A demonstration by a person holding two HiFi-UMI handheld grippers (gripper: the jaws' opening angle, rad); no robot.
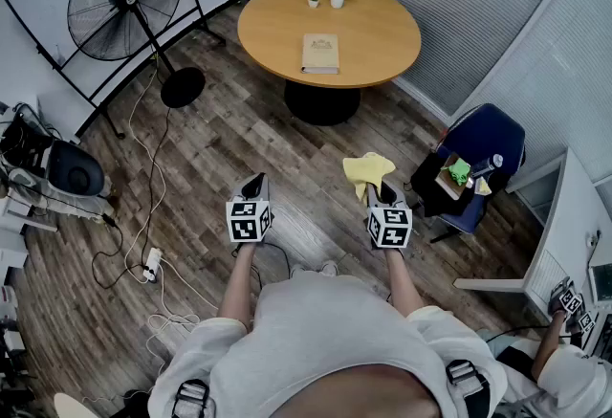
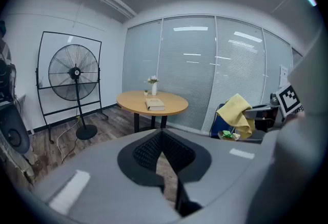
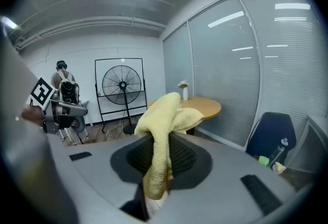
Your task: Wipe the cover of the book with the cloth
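Book point(image 1: 320, 54), tan, right tongs point(image 1: 381, 189) clamping limp yellow cloth point(image 1: 366, 169), left tongs point(image 1: 253, 184) seemingly closed, empty

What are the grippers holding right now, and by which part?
The right gripper is shut on the yellow cloth, pinched mid-length: one bunch sticks out past the jaws, a tail hangs below. The left gripper is shut and empty.
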